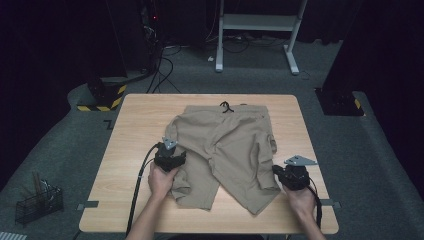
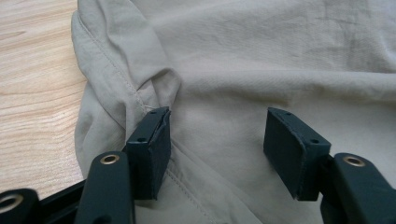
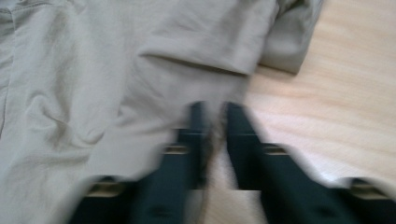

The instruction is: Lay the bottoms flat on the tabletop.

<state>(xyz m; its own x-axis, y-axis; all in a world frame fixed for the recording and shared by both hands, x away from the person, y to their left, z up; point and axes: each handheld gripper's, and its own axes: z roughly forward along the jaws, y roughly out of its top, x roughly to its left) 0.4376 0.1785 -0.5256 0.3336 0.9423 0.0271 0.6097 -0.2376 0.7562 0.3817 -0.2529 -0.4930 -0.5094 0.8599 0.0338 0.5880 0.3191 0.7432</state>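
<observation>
Nearest the person, two forearms come in from the bottom of the high view, each hand wrapped around a gripper at the near half of the wooden surface (image 1: 130, 115). The left gripper (image 1: 171, 150) sits at the outer edge of the left leg of a pair of khaki shorts (image 1: 225, 150). In the left gripper view its fingers (image 2: 150, 149) are spread wide, resting on or just over the cloth, with the left one against a folded, stitched seam at the garment's edge (bare wood shows just beyond that fold). Nothing is caught between them.

The right gripper (image 1: 281, 172) is at the outer hem of the other leg, where fabric meets wood. The right gripper view is blurred; its fingers (image 3: 196, 140) stand close together with a narrow gap between them, and a thin sliver of cloth seems to lie in that gap, but I cannot tell whether they actually pinch it.

The shorts lie flat across the middle of the surface, legs toward the person, waistband at the far side with a dark drawstring (image 1: 226, 106) at its centre and a cargo pocket (image 1: 272, 142) on the right side.

Beyond, on grey floor, stand a white frame (image 1: 257, 30), tangled cables (image 1: 162, 65), and a wire basket (image 1: 37, 202) at near left.
</observation>
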